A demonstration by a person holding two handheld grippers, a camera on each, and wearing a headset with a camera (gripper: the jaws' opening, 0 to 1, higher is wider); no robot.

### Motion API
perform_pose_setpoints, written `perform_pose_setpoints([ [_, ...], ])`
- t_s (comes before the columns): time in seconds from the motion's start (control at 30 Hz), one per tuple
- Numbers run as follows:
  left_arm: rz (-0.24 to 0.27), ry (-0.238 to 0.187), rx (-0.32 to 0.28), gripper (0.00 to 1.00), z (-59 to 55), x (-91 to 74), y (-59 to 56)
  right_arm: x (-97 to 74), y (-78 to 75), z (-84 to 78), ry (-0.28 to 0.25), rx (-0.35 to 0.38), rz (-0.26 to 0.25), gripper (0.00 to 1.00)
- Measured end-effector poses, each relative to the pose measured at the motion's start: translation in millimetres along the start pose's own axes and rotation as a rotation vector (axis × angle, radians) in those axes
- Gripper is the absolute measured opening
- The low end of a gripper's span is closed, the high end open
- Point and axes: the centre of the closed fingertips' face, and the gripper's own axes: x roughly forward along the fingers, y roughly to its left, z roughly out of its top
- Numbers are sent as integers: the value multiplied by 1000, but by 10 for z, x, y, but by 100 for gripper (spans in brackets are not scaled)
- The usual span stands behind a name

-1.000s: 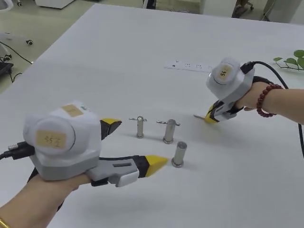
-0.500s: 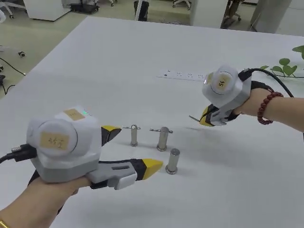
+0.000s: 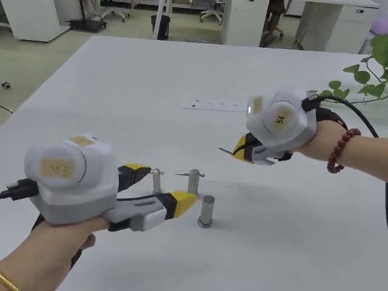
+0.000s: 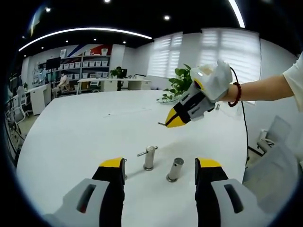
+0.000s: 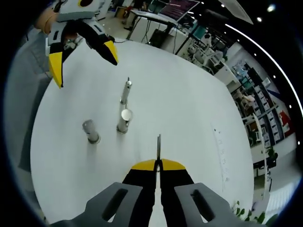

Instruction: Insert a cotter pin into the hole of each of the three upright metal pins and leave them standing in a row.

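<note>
My yellow-tipped grey left gripper (image 3: 162,183) is spread wide and holds nothing, low over the white tabletop (image 3: 182,79). The three short upright steel pins (image 4: 149,157) stand just ahead of its jaws. The middle pin (image 3: 194,180) has a thin cross-piece through its head, and the far pin (image 3: 157,179) is beside my jaw tip (head too small to read). The bare pin (image 3: 207,211) stands just beside the middle one, nearer me and out of line. My right gripper (image 3: 238,150) is clamped on a thin metal cotter pin (image 5: 158,146), up in the air, apart from the pins.

Shiny metal pins (image 3: 207,211); matt white table (image 3: 151,91).
</note>
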Motion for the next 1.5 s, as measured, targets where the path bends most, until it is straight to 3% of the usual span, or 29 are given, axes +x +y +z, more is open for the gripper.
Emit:
perform_pose_setpoints([
  [0.33,-50,-37,-45,46,133,125,-94,-160,87,279,-63,-122,-46,2],
  [0.63,-87,-41,-125,36,176,182,-159,-220,283,488,-104,-205,-43,2],
  [1.0,-126,-49,-201,22,199,200,-256,-248,473,636,-136,-255,-30,2],
  [1.5,-161,-64,-273,6,223,213,-308,-251,582,729,-155,-277,-12,2],
])
